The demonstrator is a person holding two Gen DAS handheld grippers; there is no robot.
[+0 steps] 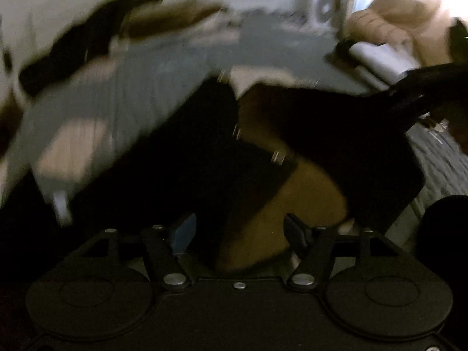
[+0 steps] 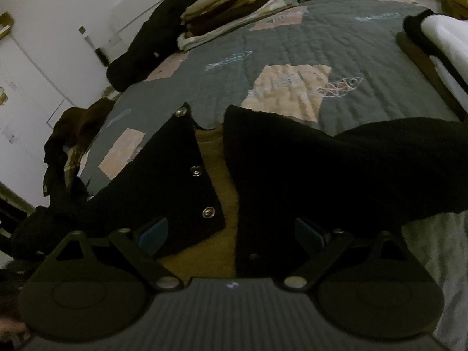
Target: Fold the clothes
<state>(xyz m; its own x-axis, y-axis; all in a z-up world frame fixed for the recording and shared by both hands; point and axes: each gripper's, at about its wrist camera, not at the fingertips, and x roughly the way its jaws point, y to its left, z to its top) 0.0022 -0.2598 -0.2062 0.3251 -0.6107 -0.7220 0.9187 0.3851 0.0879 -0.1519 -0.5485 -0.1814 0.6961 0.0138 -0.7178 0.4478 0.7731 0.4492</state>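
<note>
**Black jacket lies open on the bed**

The black jacket [image 2: 292, 169] with snap buttons [image 2: 208, 213] lies spread on the grey patchwork quilt [image 2: 292, 44], its mustard lining [image 2: 222, 175] showing between the two front panels. My left gripper [image 1: 237, 231] stands spread above the lining, pinching nothing. My right gripper [image 2: 231, 231] is also spread, just over the jacket front. A pile of folded clothes [image 2: 239, 3] waits far behind.

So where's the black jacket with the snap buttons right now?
The black jacket lies open on the grey quilt, in the right wrist view just ahead of the hand-held gripper.
</note>
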